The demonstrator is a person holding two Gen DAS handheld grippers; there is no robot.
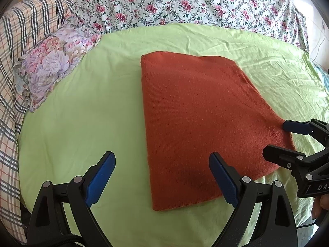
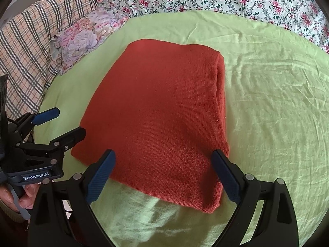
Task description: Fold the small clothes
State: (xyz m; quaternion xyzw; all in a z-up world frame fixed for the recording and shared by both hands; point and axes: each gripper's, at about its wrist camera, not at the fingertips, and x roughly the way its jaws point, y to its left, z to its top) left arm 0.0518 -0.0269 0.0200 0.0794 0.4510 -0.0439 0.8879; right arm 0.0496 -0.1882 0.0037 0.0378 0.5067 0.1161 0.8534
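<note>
Both wrists low, sharing orange cloth (image 1: 197, 123)

The bed has a light green sheet (image 1: 86, 107). A folded orange-red cloth (image 1: 195, 119) lies flat on it. Beyond the cloth lie a flowered quilt (image 1: 185, 2) and a small flowered pillow (image 1: 53, 65).

Your folded rust-orange knit garment (image 2: 160, 119) lies on the light green bedsheet (image 2: 267, 107); the purple floral pillow (image 2: 82, 39) sits behind, to its left.
</note>
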